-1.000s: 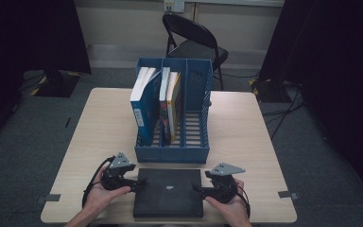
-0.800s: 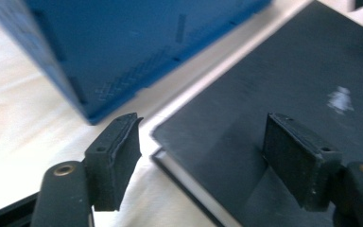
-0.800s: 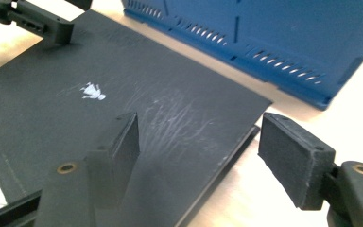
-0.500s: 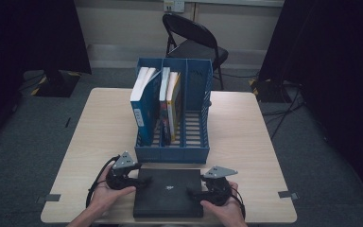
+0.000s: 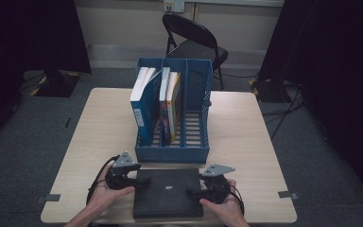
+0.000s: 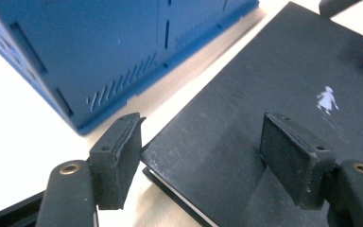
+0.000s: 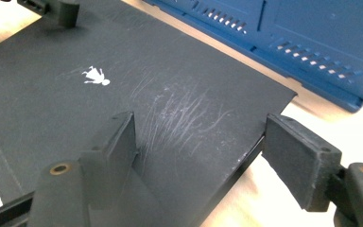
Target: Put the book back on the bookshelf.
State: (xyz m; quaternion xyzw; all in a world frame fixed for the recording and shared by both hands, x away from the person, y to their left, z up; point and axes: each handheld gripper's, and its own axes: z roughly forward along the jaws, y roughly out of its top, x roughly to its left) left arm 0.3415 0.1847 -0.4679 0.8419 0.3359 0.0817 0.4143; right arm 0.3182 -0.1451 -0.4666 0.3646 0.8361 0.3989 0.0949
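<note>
Flat matte blk book [image 5: 168, 193], scuffed cover

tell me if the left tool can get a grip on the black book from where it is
Probably yes. The left tool already straddles a near corner of the black book, its jaws open with one over the cover and one off the edge. Nothing lies between; the blue file rack stands just behind, apart from the book.

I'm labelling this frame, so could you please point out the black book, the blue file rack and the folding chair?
Black book [image 5: 168, 191]: high view, middle of its cover.
Blue file rack [image 5: 172, 154]: high view, low front wall.
Folding chair [image 5: 185, 28]: high view, backrest.
</note>
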